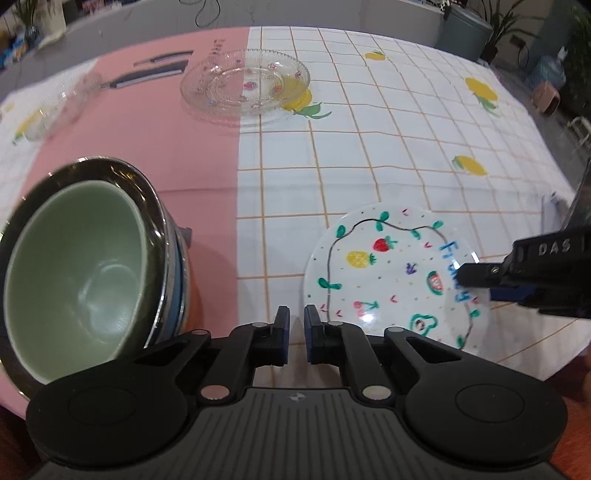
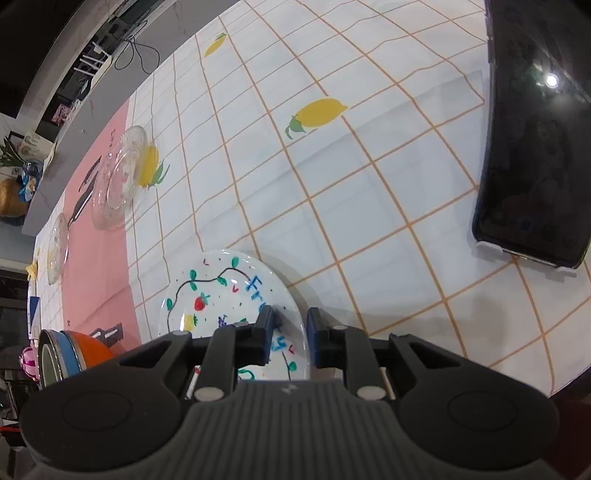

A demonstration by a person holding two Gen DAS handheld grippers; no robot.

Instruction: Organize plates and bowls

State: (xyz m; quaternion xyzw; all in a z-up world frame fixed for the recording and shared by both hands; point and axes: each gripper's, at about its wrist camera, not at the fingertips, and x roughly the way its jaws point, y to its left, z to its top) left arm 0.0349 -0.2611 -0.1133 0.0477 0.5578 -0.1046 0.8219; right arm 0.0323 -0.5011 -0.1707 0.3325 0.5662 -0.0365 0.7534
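1 right claw straddles painted plate rim.

We count one painted plate, two stacked glass plates, perhaps four nested bowls, one small glass dish, one phone.

I am working in what looks like an office or lab staged as a dining spot. The table wears a white cloth with an orange grid and printed lemons, plus a pink panel with printed knives. Behind it I see a long grey counter with loose cables, potted green plants, a large blue water jug and a teal bin.
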